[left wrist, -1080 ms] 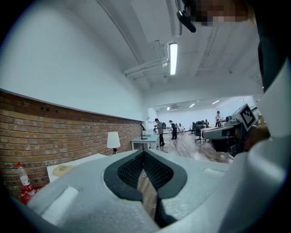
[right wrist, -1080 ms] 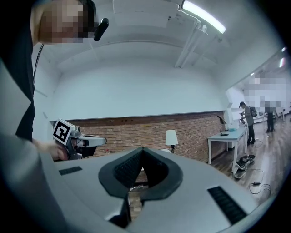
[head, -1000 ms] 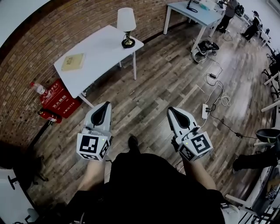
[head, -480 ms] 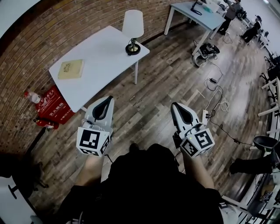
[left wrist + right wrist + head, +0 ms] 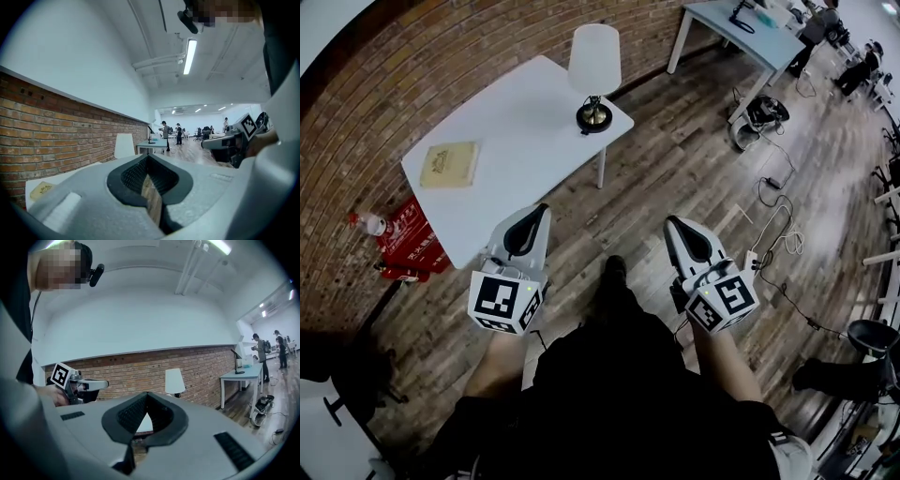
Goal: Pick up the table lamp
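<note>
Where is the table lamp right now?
In the head view, the table lamp stands top centre, on the right-hand corner of the white table beside the brick wall, with a tan booklet lying further left.

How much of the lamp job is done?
Done: nothing yet. The table lamp stands on the white table, well ahead of both grippers. In hand: nothing. The left gripper and right gripper are shut and empty, out over the wooden floor. Left to do: reach the table, open a gripper, close it on the lamp and lift it.
</note>
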Demonstrator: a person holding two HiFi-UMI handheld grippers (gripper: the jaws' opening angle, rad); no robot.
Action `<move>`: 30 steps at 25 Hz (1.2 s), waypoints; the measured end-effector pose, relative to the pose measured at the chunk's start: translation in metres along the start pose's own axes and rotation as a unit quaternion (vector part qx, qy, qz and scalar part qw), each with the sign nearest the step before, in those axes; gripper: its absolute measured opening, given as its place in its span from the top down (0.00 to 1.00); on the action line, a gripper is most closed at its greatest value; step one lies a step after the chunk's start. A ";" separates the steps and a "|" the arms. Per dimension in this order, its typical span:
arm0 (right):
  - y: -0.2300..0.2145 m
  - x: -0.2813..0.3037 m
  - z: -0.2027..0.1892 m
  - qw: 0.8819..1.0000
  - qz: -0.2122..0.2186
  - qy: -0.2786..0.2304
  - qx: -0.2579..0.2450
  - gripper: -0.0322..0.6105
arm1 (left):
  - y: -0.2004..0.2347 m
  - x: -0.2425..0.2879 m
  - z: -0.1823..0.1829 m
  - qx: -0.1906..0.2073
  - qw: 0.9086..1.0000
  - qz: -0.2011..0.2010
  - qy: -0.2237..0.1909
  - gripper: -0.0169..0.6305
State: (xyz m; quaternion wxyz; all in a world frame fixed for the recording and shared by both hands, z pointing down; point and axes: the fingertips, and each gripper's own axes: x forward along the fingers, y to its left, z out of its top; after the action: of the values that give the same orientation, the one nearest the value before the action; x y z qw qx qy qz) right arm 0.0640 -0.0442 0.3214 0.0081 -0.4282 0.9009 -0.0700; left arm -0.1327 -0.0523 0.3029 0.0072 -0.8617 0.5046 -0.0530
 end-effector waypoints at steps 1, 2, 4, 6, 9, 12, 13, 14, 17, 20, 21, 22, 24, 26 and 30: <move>-0.011 0.014 0.001 1.000 0.005 -0.003 -0.002 0.93 | 0.006 0.014 0.000 -0.003 1.000 0.002 -0.002 0.96; -0.022 0.028 0.002 1.000 0.011 -0.005 -0.005 0.93 | 0.012 0.028 0.001 -0.004 1.000 0.004 -0.004 0.96; -0.047 0.053 0.002 1.000 0.020 -0.006 -0.005 0.93 | 0.021 0.056 0.004 -0.003 1.000 0.009 -0.005 0.96; -0.072 0.076 0.002 1.000 0.030 0.000 0.002 0.93 | 0.030 0.084 0.006 -0.005 1.000 0.018 -0.003 0.96; -0.105 0.113 0.010 0.999 0.050 0.002 0.002 0.93 | 0.047 0.128 0.010 -0.006 0.999 0.034 -0.006 0.96; -0.130 0.146 0.016 0.998 0.069 0.005 0.000 0.93 | 0.063 0.164 0.009 -0.011 0.999 0.051 -0.007 0.96; -0.137 0.155 0.016 0.997 0.076 0.005 -0.001 0.93 | 0.068 0.173 0.008 -0.013 0.998 0.055 -0.007 0.96; -0.143 0.165 0.016 0.997 0.081 0.006 -0.005 0.93 | 0.072 0.182 0.007 -0.013 0.998 0.058 -0.007 0.96; -0.157 0.197 0.009 0.995 0.095 0.013 -0.013 0.93 | 0.086 0.207 0.001 -0.012 0.998 0.064 -0.004 0.96; -0.163 0.226 0.001 0.994 0.104 0.013 -0.012 0.93 | 0.103 0.224 -0.011 -0.014 0.998 0.068 0.006 0.96; -0.164 0.235 -0.004 0.994 0.108 0.014 -0.013 0.93 | 0.110 0.229 -0.014 -0.013 0.997 0.070 0.008 0.96; -0.165 0.245 -0.008 0.993 0.113 0.014 -0.012 0.93 | 0.117 0.235 -0.018 -0.012 0.997 0.072 0.009 0.96; -0.169 0.266 -0.019 0.993 0.117 0.013 -0.009 0.93 | 0.133 0.246 -0.028 -0.012 0.997 0.077 0.009 0.96; -0.174 0.288 -0.033 0.993 0.114 0.015 -0.014 0.93 | 0.151 0.257 -0.040 -0.015 0.996 0.083 0.009 0.96; -0.179 0.328 -0.064 0.994 0.106 0.019 -0.013 0.93 | 0.184 0.277 -0.070 -0.023 0.996 0.091 0.010 0.96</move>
State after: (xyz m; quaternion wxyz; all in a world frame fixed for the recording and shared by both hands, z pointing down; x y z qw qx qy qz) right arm -0.0102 -0.4017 0.4240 -0.0070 -0.3293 0.9419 -0.0652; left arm -0.1649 -0.3803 0.3838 -0.0129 -0.8116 0.5819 -0.0496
